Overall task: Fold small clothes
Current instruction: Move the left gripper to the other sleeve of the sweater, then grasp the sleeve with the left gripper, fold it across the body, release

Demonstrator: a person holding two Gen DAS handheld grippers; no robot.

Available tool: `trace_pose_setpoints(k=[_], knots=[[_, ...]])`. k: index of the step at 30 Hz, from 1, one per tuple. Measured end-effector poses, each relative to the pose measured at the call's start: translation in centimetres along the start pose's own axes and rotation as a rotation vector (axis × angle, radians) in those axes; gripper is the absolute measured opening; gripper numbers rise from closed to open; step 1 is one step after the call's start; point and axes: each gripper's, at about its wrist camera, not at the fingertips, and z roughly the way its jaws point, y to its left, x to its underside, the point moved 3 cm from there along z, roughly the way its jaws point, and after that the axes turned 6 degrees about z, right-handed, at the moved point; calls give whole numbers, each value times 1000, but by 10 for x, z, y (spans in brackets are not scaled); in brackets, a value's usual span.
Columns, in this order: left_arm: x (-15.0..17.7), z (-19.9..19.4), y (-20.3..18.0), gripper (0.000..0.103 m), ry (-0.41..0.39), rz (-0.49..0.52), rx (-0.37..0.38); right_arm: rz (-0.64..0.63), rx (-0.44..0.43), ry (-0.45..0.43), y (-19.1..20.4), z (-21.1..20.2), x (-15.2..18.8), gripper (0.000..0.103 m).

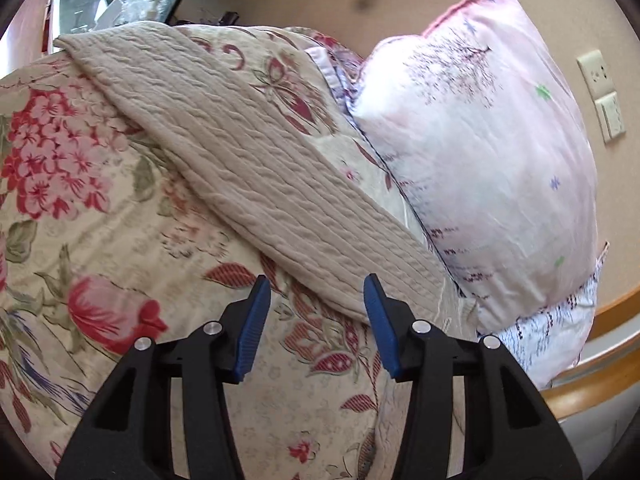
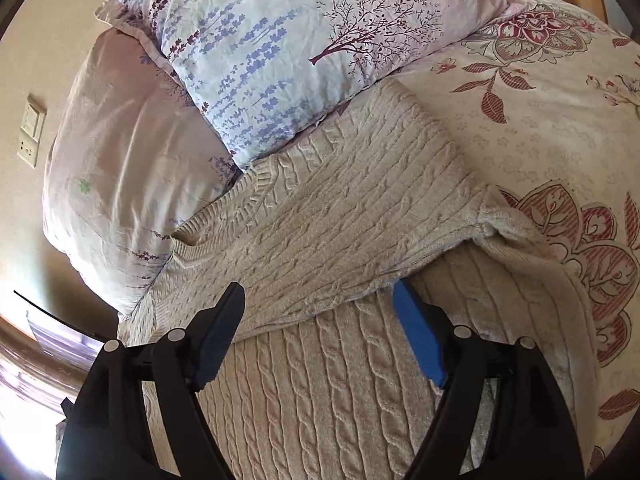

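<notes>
Left wrist view, left to right: a floral quilt (image 1: 92,208) is seen covering the bed, red and pink blooms on cream. A beige cable-knit sweater (image 1: 248,168) is laid diagonally across it, running from upper left down to lower centre, its lower edge ending just ahead of the tool. The left gripper (image 1: 316,320) is held above the quilt with the jaws spread wide; nothing is caught between the blue pads (image 1: 252,332), and no contact with the sweater is shown. Further right, a pink pillow (image 1: 480,152) is propped against the wall, with a wall switch plate (image 1: 602,92) beyond it and a wooden bed frame (image 1: 600,368) curving at the lower right.

Right wrist view, left to right: the wall switch plate (image 2: 31,132) is seen at far left, then the pink pillow (image 2: 128,184), with a lavender-print pillow (image 2: 280,48) resting partly on top of it. The sweater (image 2: 340,240) is spread below the pillows, one portion folded over another so that a doubled edge crosses the centre. The right gripper (image 2: 318,324) is positioned over that folded edge, jaws spread, fabric lying between and beneath the fingers but not pinched. The right fingertip is partly covered by the fold. The floral quilt (image 2: 552,120) fills the right side.
</notes>
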Motion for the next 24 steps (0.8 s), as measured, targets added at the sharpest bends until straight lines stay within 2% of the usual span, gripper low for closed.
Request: trace_pose_setpoints(k=[2, 8, 12, 14, 15, 18, 20, 24], knots=[[-6, 3, 8, 45, -11, -40, -17, 9, -10, 6, 0, -2, 0, 78], [-23, 7, 32, 29, -51, -127, -26, 10, -25, 17, -1, -5, 2, 78], [-30, 11, 41, 16, -63, -157, -25, 9, -36, 22, 0, -5, 4, 78], [-32, 14, 43, 14, -61, -165, -18, 5, -41, 24, 1, -5, 4, 78], [-32, 15, 43, 8, -55, -163, -12, 3, -44, 26, 2, -6, 4, 78], [-32, 13, 33, 7, -77, -146, 3, 0, -55, 27, 2, -8, 4, 78], [-32, 6, 17, 7, -100, -110, 45, -1, -64, 22, 3, -11, 3, 78], [-25, -1, -38, 6, -105, -18, 191, -12, -79, 7, 5, -18, 2, 78]])
